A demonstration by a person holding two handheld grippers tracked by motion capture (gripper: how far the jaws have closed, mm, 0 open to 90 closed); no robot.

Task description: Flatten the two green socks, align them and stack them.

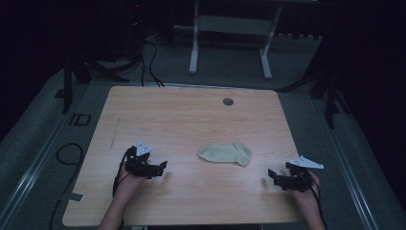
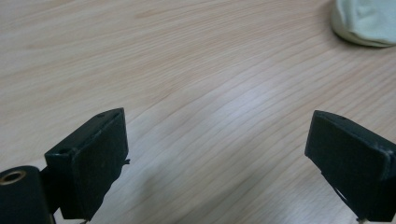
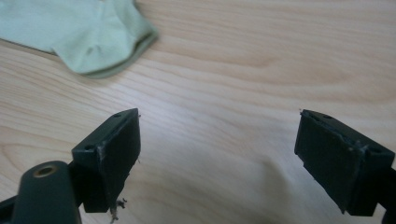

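Black fingers stand wide apart on both grippers, with nothing between them but bare wood grain. Nearest the person, the left gripper [image 1: 160, 168] sits low over the bench [image 1: 158, 110] at the near left, held in a hand [image 1: 128, 179] that comes in from the bottom edge, and the right gripper [image 1: 274, 178] mirrors it at the near right. Each one points inward toward the middle. In the left gripper view its fingers [image 2: 93, 163] frame a clean stretch of bench top, and the same holds in the right gripper view, where the fingers [image 3: 109, 156] hold and touch nothing. Between the two, a little farther out on the bench, lies a pale green sock [image 1: 226, 154], flat and somewhat folded on itself, clear of both grippers, roughly halfway between them. It shows at the top right corner of the left gripper view [image 2: 366, 21] and at the top left of the right gripper view [image 3: 81, 32]. By my reading this is the start of the work: the approach to the sock, with no grasp made yet. The next move calls for bringing one or both grippers in over the sock, lowering wide fingers to the fabric at an edge, and closing on the cloth without pinching the bench. Beyond the sock a small round grey cap [image 1: 228, 101] sits in the far part of the bench, and past that a white frame [image 1: 230, 38] stands on the floor in the dark.
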